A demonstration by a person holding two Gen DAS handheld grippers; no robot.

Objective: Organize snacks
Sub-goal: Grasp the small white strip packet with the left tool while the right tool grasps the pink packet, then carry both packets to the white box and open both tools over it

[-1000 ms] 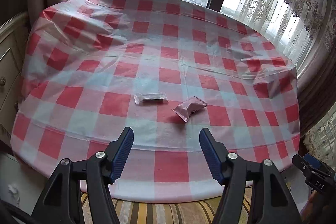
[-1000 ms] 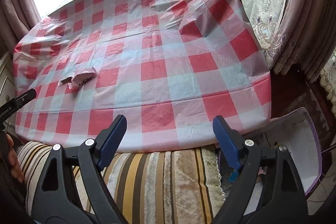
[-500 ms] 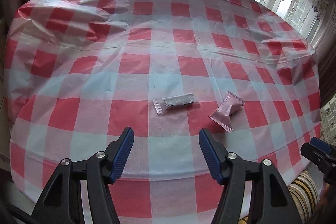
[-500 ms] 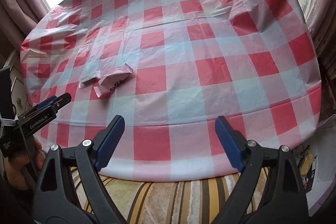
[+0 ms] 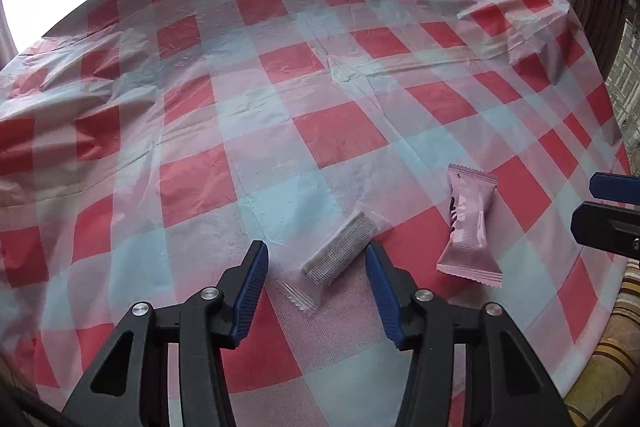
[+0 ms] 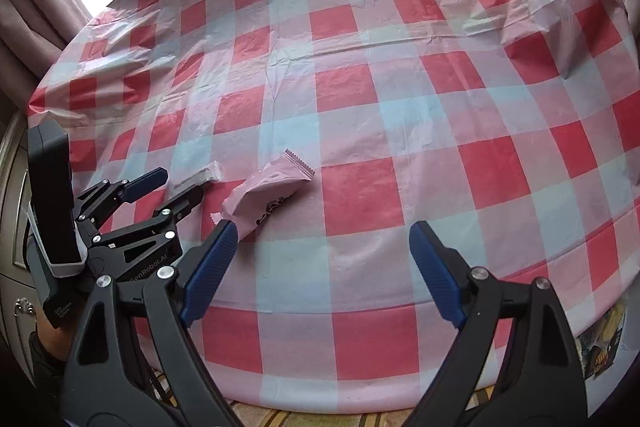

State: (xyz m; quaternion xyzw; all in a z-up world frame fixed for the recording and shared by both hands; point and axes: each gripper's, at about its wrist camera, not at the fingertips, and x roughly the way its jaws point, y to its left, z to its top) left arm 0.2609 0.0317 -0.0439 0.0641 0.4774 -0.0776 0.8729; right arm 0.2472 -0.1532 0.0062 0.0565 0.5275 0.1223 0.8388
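A grey bar in a clear wrapper lies slantwise on the checked tablecloth. My left gripper hangs low over it, its jaws closing with the bar between them; the pads do not press on it. A pink snack pack lies just to the right of the bar. In the right wrist view the pink snack pack sits just beyond the left fingertip of my right gripper, which is open and holds nothing. There the left gripper straddles the clear-wrapped bar.
The red-and-white plastic cloth is creased and humped at the far right. A striped cushion lies below the table's near edge. A white bin with packets stands at the lower right, a cabinet at the left. Curtains hang around the window.
Both grippers have moved forward and down over the table. The left one rolled, came astride the clear-wrapped bar and narrowed its jaws. The right one neared the pink pack.
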